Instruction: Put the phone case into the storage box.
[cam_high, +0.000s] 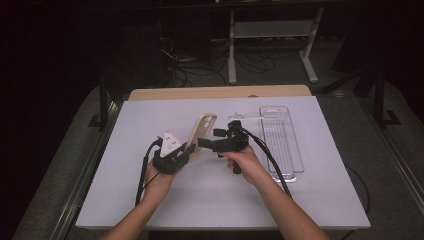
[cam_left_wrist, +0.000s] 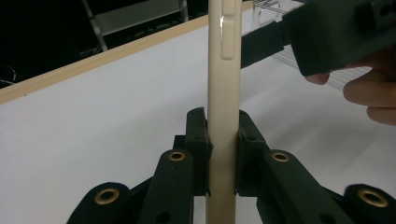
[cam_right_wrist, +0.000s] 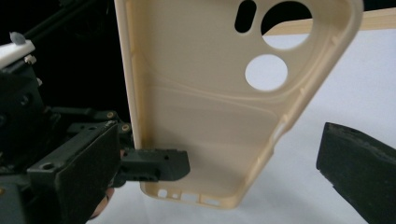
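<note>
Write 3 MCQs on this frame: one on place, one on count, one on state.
1. Where is the clear tray?
A. left of both hands
B. right of the right gripper
C. on the floor

2. How many openings does the phone case have near its top end?
A. one
B. three
C. six

3. How does the left gripper stand?
A. shut on the phone case
B. open above the table
C. shut on the tray

Answers:
1 B, in the high view the tray lies on the table beyond the right hand.
2 B, the right gripper view shows two round holes and a slot.
3 A, both pads press the case's edge in the left gripper view.
</note>
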